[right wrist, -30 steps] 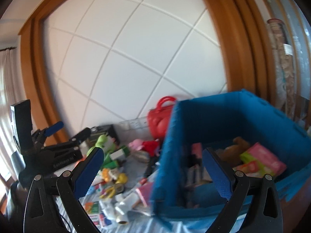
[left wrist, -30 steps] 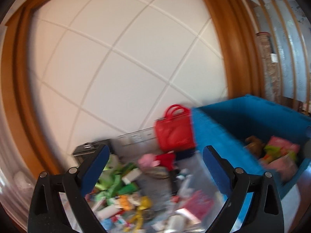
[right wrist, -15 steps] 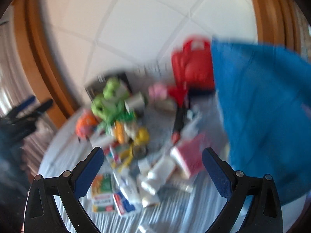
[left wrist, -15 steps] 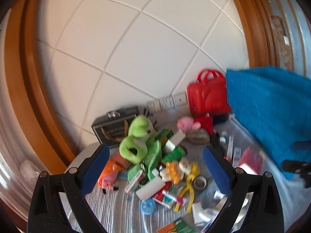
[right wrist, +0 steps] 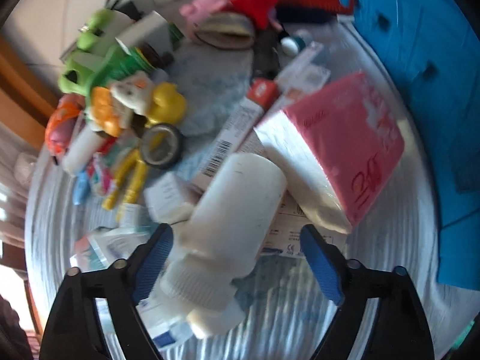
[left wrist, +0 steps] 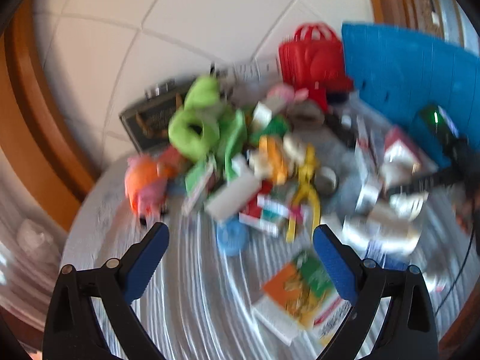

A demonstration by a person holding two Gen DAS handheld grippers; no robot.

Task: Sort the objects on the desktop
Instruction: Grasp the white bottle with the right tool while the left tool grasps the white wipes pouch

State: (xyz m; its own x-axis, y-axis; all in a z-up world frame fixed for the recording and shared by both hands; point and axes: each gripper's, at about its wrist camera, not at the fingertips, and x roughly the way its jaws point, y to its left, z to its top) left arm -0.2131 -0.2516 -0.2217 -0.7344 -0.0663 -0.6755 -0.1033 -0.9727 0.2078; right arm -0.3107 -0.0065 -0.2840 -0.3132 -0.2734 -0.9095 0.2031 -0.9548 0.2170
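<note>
A pile of small objects lies on a striped cloth. In the right wrist view my right gripper (right wrist: 234,243) is open, low over a white plastic bottle (right wrist: 237,210) that lies between its fingers, apart from both pads. A pink tissue pack (right wrist: 345,141) lies just right of the bottle. In the left wrist view my left gripper (left wrist: 240,246) is open and empty above the cloth, with a blue round lid (left wrist: 231,237) and an orange-green box (left wrist: 303,288) near it. The blue bin (left wrist: 405,60) stands at the right.
A green plush toy (left wrist: 195,126), an orange toy (left wrist: 141,180), yellow pliers (left wrist: 306,192) and a tape roll (right wrist: 162,147) lie in the pile. A red bag (left wrist: 312,57) and a dark case (left wrist: 153,123) stand by the tiled wall. The right gripper's body (left wrist: 444,150) shows at right.
Both grippers have tilted down from the wall and bin toward the pile. The right gripper has dropped close over the white bottle. Both stay open.
</note>
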